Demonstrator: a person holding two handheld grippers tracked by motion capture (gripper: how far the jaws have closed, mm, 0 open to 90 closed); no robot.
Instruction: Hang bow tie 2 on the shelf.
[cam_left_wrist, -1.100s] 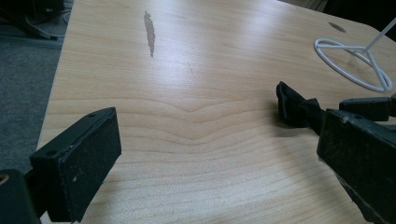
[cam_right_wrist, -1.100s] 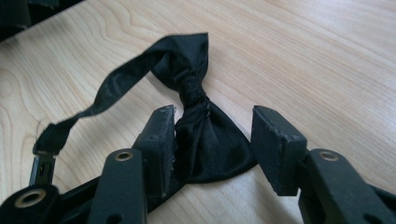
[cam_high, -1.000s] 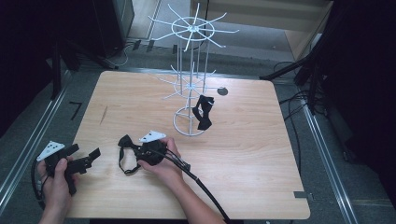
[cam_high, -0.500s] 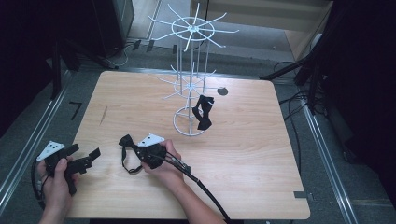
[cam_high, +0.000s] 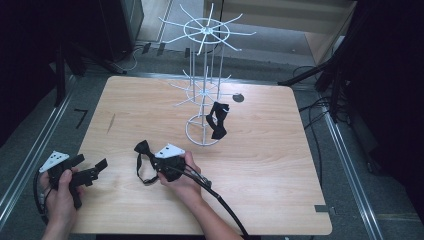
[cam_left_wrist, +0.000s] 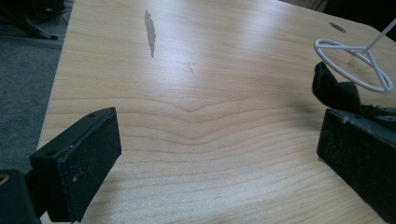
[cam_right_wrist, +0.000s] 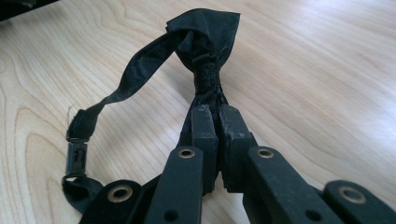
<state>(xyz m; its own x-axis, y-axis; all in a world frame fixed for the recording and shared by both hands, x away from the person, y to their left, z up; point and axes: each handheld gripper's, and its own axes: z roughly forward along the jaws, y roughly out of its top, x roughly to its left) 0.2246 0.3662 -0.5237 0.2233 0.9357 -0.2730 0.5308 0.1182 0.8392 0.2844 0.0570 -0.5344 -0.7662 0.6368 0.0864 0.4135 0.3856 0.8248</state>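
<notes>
One black mark shaped like the numeral 7 is seen on the grey floor, just left of the light wooden table. No other text, label, brand or number can be read.

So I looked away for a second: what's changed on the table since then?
The right gripper has just been closing and is now shut on the bow tie on the table, pinching one wing. The left gripper stayed open and in place; the wire rack and the other bow tie hanging on it are unchanged.
</notes>
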